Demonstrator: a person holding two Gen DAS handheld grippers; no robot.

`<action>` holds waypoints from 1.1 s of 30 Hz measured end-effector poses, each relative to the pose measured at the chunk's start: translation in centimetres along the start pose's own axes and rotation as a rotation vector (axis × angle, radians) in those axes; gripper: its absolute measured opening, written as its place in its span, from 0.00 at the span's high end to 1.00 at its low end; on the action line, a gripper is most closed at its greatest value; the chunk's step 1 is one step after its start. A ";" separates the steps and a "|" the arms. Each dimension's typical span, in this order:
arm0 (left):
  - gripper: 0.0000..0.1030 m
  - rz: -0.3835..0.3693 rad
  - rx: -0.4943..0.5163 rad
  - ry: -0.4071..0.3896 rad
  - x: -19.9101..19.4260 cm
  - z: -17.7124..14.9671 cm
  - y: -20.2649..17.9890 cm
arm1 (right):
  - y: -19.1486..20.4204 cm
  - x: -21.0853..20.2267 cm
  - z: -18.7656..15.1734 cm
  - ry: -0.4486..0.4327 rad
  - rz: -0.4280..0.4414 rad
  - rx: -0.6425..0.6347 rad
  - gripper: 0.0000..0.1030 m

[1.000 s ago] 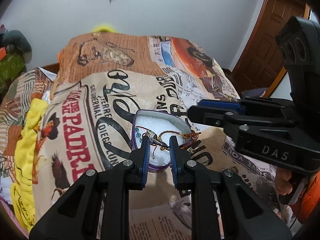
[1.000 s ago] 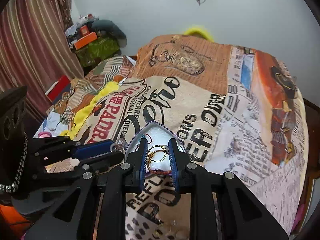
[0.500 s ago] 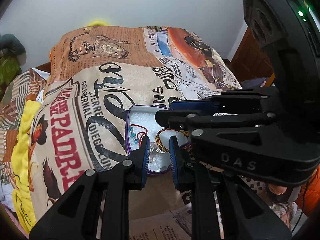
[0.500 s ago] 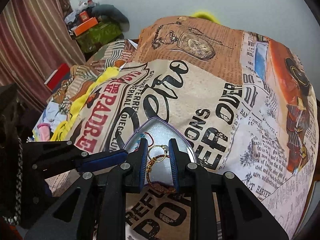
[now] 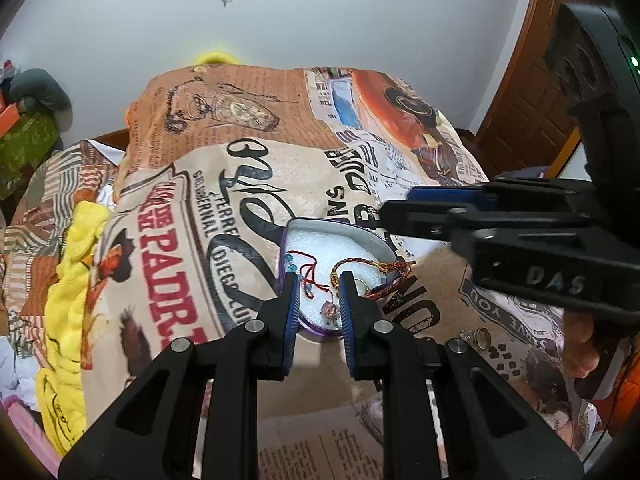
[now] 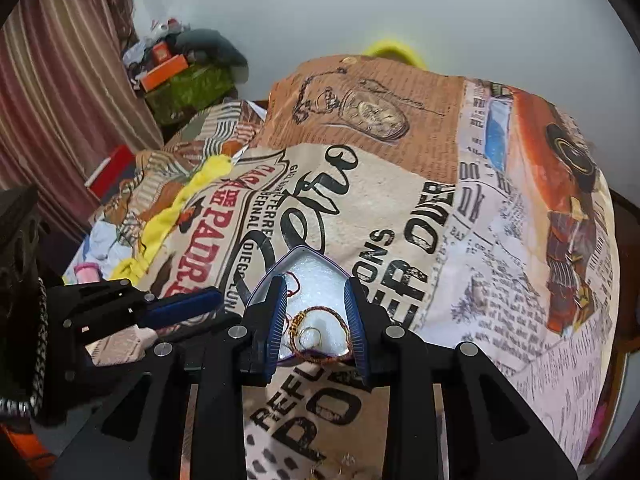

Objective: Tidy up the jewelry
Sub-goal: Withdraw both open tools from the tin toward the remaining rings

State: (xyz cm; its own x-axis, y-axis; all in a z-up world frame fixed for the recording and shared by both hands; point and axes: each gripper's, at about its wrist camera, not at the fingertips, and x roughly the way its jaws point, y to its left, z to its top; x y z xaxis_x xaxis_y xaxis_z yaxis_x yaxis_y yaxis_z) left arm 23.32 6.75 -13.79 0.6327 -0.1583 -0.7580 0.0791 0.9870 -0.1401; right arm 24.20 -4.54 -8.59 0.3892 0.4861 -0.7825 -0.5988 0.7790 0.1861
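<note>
Both grippers hover above the tin (image 5: 372,242): left gripper (image 5: 318,292) narrowly parted, empty; right gripper (image 6: 316,308) opening over the bracelet (image 6: 320,316).

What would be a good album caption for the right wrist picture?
Right gripper, jaws opening, above a heart-shaped tin holding a braided bracelet on a newspaper-print bedspread.

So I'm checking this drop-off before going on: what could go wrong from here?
1. The braided red-and-gold bracelet hangs over the rim of the purple heart-shaped tin; it could slide out onto the printed bedspread.
2. The right gripper, its jaws opening, may snag the bracelet as it lifts.
</note>
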 end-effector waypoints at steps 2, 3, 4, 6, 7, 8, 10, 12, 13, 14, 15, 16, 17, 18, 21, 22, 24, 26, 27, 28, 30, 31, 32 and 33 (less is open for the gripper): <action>0.82 0.007 -0.001 -0.007 -0.7 -0.1 0.0 | 0.0 -0.8 -0.2 -0.012 -0.007 0.001 0.74; 0.82 0.008 -0.003 -0.011 -1.2 -0.2 0.0 | 0.1 -1.3 -0.4 -0.017 -0.011 0.000 0.74; 0.81 0.009 -0.005 -0.014 -1.5 -0.3 0.0 | 0.2 -1.8 -0.6 -0.023 -0.015 -0.001 0.74; 0.80 0.012 -0.008 -0.023 -2.4 -0.4 -0.1 | 0.4 -2.7 -1.0 -0.033 -0.021 -0.006 0.74; 0.80 0.014 -0.010 -0.026 -2.7 -0.6 -0.2 | 0.5 -3.1 -1.2 -0.038 -0.024 -0.008 0.74; 0.78 0.014 -0.011 -0.029 -3.0 -0.6 -0.2 | 0.6 -3.5 -1.4 -0.042 -0.027 -0.009 0.74; 0.74 0.017 -0.015 -0.038 -3.8 -0.9 -0.5 | 0.8 -4.4 -2.0 -0.055 -0.034 -0.011 0.74; 0.71 0.016 -0.020 -0.044 -4.5 -1.3 -0.7 | 0.9 -5.3 -2.6 -0.067 -0.043 -0.014 0.74; 0.69 0.016 -0.022 -0.045 -4.7 -1.4 -0.7 | 1.0 -5.6 -2.9 -0.072 -0.048 -0.016 0.74; 0.68 0.015 -0.023 -0.046 -5.0 -1.7 -0.9 | 1.0 -6.0 -3.3 -0.077 -0.055 -0.018 0.73; 0.68 0.014 -0.025 -0.045 -5.2 -1.9 -1.0 | 1.0 -6.4 -3.7 -0.082 -0.062 -0.020 0.73; 0.67 0.012 -0.026 -0.043 -5.4 -2.1 -1.1 | 1.0 -6.9 -4.1 -0.087 -0.070 -0.019 0.72; 0.67 0.011 -0.027 -0.041 -5.5 -2.3 -1.3 | 0.8 -7.3 -4.5 -0.093 -0.078 -0.018 0.69; 0.67 0.006 -0.027 -0.037 -5.7 -2.6 -1.5 | 0.7 -7.8 -5.0 -0.100 -0.088 -0.015 0.67; 0.67 -0.001 -0.023 -0.026 -5.7 -3.2 -2.1 | 0.0 -9.1 -6.2 -0.116 -0.121 -0.005 0.65; 0.67 -0.005 -0.020 -0.020 -5.7 -3.4 -2.4 | -0.3 -9.5 -6.6 -0.121 -0.136 -0.002 0.65; 0.67 -0.014 -0.014 -0.008 -5.5 -3.8 -3.0 | -0.8 -10.2 -7.4 -0.128 -0.164 0.002 0.65; 0.67 -0.026 -0.006 0.005 -5.1 -4.1 -3.8 | -1.5 -10.8 -8.0 -0.132 -0.186 0.009 0.65; 0.66 -0.029 -0.001 0.010 -4.9 -4.3 -4.2 | -1.8 -11.1 -8.4 -0.133 -0.197 0.014 0.65; 0.66 -0.033 0.006 0.016 -4.7 -4.4 -4.6 | -2.4 -11.3 -8.9 -0.132 -0.210 0.021 0.65; 0.66 -0.039 0.021 0.026 -4.3 -4.6 -5.4 | -3.3 -11.5 -9.6 -0.127 -0.228 0.038 0.65; 0.66 -0.045 0.030 0.032 -4.1 -4.7 -5.9 | -3.7 -11.7 -10.0 -0.124 -0.234 0.049 0.65; 0.66 -0.050 0.038 0.038 -3.9 -4.8 -6.3 | -4.4 -11.8 -10.5 -0.118 -0.240 0.067 0.65; 0.66 -0.055 0.047 0.044 -3.7 -5.0 -6.7 | -5.1 -11.8 -10.9 -0.113 -0.244 0.084 0.65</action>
State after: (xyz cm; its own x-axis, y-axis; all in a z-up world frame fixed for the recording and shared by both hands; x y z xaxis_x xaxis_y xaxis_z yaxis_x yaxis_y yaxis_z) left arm 16.62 0.56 -13.25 0.5917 -0.2127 -0.7776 0.1494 0.9768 -0.1534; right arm 15.00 -18.62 -6.78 0.5932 0.3175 -0.7398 -0.4192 0.9064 0.0529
